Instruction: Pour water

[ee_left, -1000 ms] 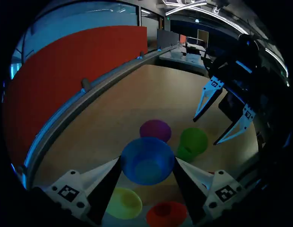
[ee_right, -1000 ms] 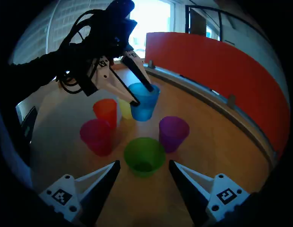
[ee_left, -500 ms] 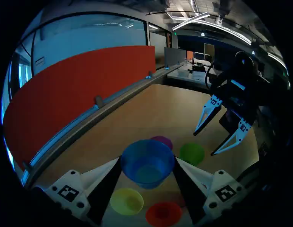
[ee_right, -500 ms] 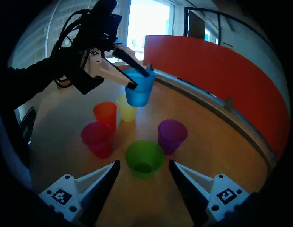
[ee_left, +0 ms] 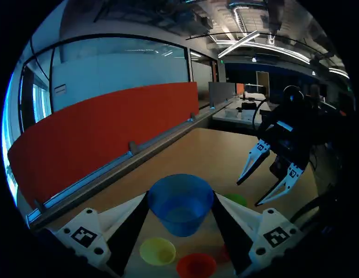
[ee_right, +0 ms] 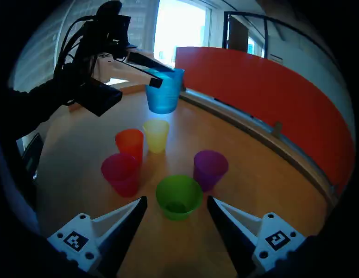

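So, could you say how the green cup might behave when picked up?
The green cup looks like thin translucent plastic, so probably light and slightly squeezable. It tapers to a narrower base, so a push might tip it.

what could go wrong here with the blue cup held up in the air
1. The left gripper pinches the blue cup near its rim, high over the table; it could slip or tip and spill.
2. The yellow cup and orange cup below stand close together, so a pour from that height might splash the wrong one.
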Tool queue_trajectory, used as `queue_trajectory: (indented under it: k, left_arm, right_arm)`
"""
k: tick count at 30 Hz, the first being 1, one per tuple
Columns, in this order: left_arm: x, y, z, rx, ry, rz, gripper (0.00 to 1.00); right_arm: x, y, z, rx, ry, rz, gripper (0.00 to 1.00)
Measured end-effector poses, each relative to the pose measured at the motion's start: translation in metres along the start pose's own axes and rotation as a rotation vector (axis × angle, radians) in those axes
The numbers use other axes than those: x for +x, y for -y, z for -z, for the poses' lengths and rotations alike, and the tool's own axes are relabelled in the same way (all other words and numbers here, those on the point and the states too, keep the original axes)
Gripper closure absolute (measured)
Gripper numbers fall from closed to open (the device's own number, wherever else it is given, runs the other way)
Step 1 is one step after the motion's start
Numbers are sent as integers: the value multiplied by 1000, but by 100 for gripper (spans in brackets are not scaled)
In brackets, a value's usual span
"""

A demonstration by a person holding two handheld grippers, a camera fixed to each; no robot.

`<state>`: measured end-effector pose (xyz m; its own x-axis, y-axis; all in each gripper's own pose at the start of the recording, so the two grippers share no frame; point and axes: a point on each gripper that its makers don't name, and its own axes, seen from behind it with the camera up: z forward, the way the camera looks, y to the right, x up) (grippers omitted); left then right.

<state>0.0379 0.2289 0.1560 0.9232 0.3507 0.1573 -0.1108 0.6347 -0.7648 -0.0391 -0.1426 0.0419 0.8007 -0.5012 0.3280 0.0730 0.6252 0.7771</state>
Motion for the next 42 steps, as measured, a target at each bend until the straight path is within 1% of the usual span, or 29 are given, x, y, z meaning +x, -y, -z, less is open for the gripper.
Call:
queue_trajectory:
  k: [9,14,18,23,27,30,36,42]
  left_arm:
    - [22,1,20,26,-86,38,11]
    - [37,-1,32,30,-141,55,11]
    - [45,-3,41,34,-172,67,11]
    - [49,-4,50,40,-185,72,11]
    - [49,-8,55,42,-189,60,11]
    - [50,-8,58,46,-191,55,11]
    - [53,-6,64,52,-200,68,11]
    - [53,-5,68,58,-201,77,11]
  right_arm:
    - [-1,-1,5,-11,-6,-9,0]
    - [-2,-5,7,-24,-7,-13,0]
    - [-3,-4,7,-23,-8,-17,0]
    - [-7,-2,4,-17,-3,-22,0]
    - [-12,0,-1,-10,6,-26,0]
    - [-16,0,-6,-5,13,-30,0]
    - [-20,1,-19,2,22,-44,0]
    - [-24,-3,-35,3,22,-55,0]
